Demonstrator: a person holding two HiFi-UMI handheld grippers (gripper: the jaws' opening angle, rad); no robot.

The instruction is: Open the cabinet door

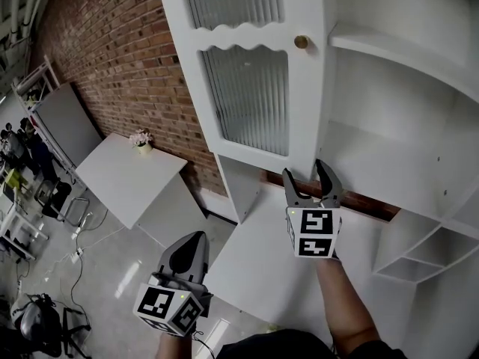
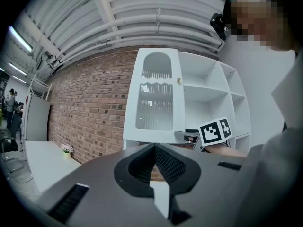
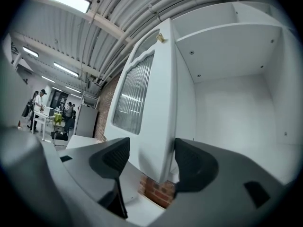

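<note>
Grey hand-held grippers (image 1: 196,239) (image 1: 304,169), black-white marker cubes (image 1: 171,307) (image 1: 314,232)

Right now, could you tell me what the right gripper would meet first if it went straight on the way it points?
Most likely the cabinet door: its free edge stands between the open jaws of the right gripper, so going on would bring it against the gripper's throat.

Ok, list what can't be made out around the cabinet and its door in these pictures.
- Space behind the door: hidden by it in every view; its ribbed glass blurs what lies behind.
- Right tongs, right gripper view: they straddle the door's lower edge, open, but whether the right-hand pad touches it is unclear.
- People, right gripper view: too small for detail.
- Potted flowers, head view: too small to identify.
</note>
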